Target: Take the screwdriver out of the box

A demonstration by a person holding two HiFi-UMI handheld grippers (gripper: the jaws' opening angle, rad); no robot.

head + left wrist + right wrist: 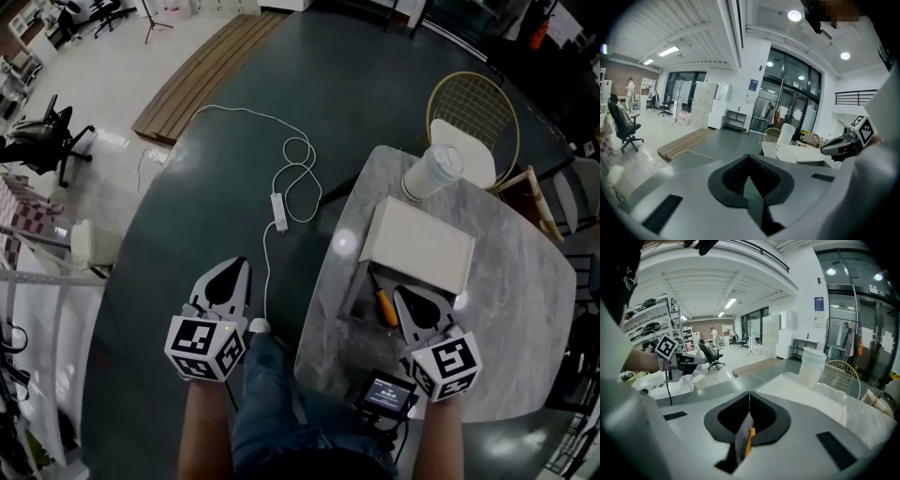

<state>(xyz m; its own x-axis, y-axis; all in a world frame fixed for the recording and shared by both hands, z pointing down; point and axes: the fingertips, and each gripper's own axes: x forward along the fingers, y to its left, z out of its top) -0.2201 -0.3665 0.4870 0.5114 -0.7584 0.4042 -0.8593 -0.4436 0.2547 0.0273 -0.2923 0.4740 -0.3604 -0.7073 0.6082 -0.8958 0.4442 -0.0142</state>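
Here, the right gripper (403, 296), fingers closed on nothing, hovers above the orange-handled screwdriver (385, 307) lying in the open box (356, 300) on the bench (525, 309) (left gripper (234, 272) idle aside, fingers closed too); opening wide to straddle the handle should come first.

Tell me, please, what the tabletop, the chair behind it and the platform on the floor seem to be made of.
Tabletop: polished marble or a marble-look slab, judging by the grey veining and glossy highlights.
Chair: probably painted metal wire, given its thin yellow mesh back.
Platform: wood with a matt finish, laid in brown parallel planks.
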